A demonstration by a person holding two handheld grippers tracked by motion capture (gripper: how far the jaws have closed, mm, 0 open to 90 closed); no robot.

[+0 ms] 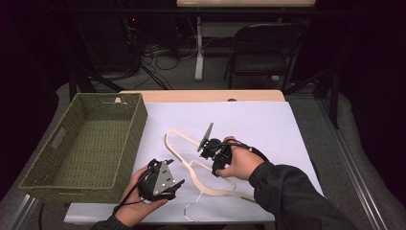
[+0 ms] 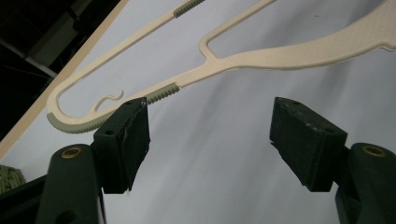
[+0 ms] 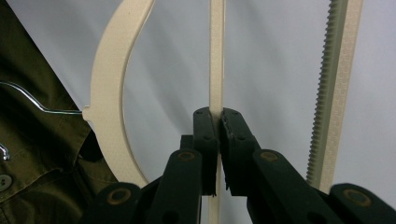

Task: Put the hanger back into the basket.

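High view is showing, from the left, a green woven basket (image 1: 81, 143) sitting along the left side of the white sheet (image 1: 268, 124) that is covering the table. Just right of its near corner, the left gripper (image 1: 178, 184) is hovering with its jaws standing wide and nothing between them; in the left gripper view, the cream hanger (image 2: 299, 53) is lying just beyond them. Farther right, the right gripper (image 1: 207, 143) is pinching the hanger's thin inner bar (image 3: 216, 56) with its jaws closed tight on it. The hanger (image 1: 203, 179) is resting near the middle of the sheet, its wire hook (image 1: 191, 211) pointing toward the person at the near edge.

The step in hand looks like securing the hanger with both tools before lifting it. The next move probably calls for the left gripper to reach forward and close on the ribbed shoulder (image 2: 81, 125), then for both to raise it level. The basket wall is standing close on the left; open room is lying to the right and far side of the sheet.
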